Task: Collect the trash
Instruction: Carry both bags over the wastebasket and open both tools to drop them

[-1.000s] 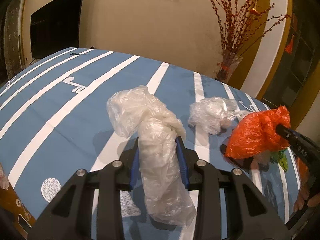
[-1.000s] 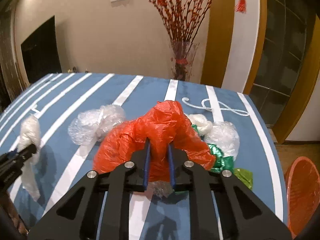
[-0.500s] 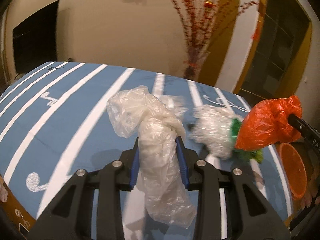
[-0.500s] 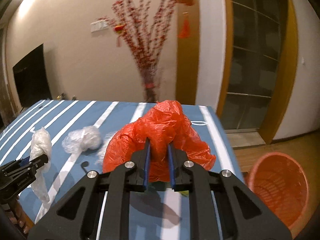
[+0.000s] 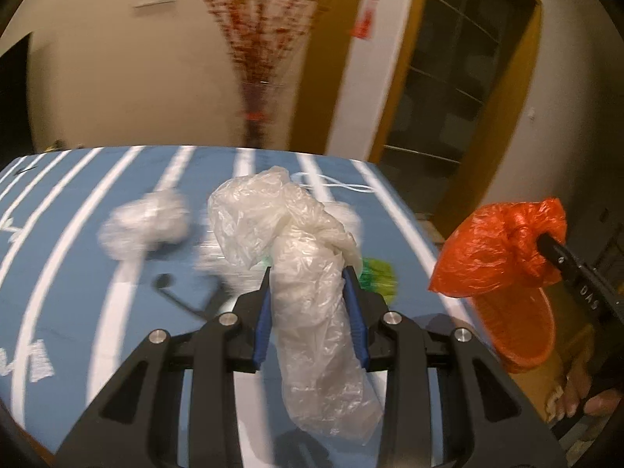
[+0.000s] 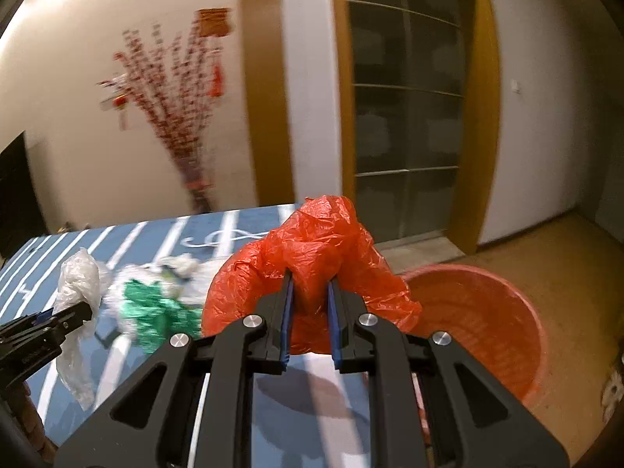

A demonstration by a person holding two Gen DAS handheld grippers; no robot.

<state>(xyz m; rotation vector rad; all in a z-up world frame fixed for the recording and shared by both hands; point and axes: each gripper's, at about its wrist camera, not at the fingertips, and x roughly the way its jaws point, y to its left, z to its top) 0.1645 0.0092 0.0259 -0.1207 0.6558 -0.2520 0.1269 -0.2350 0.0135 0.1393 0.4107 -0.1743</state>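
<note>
My left gripper (image 5: 308,273) is shut on a clear crumpled plastic bag (image 5: 296,241) and holds it above the blue striped table (image 5: 97,273). My right gripper (image 6: 309,280) is shut on an orange plastic bag (image 6: 312,245) near the table's right edge, beside the orange bin (image 6: 487,312) on the floor. The orange bag (image 5: 503,245) and the bin (image 5: 514,327) also show in the left wrist view. The clear bag (image 6: 78,284) shows at the left of the right wrist view.
More trash lies on the table: a clear plastic wad (image 5: 144,226), green foil wrappers (image 6: 156,312) (image 5: 376,273) and a small dark object (image 5: 171,288). A vase of red branches (image 5: 257,78) stands behind the table. A glass door (image 6: 405,117) is at the right.
Both grippers have swung to the right with their bags. The orange bag has moved from over the table toward the orange bin, which is now large in the right wrist view.
</note>
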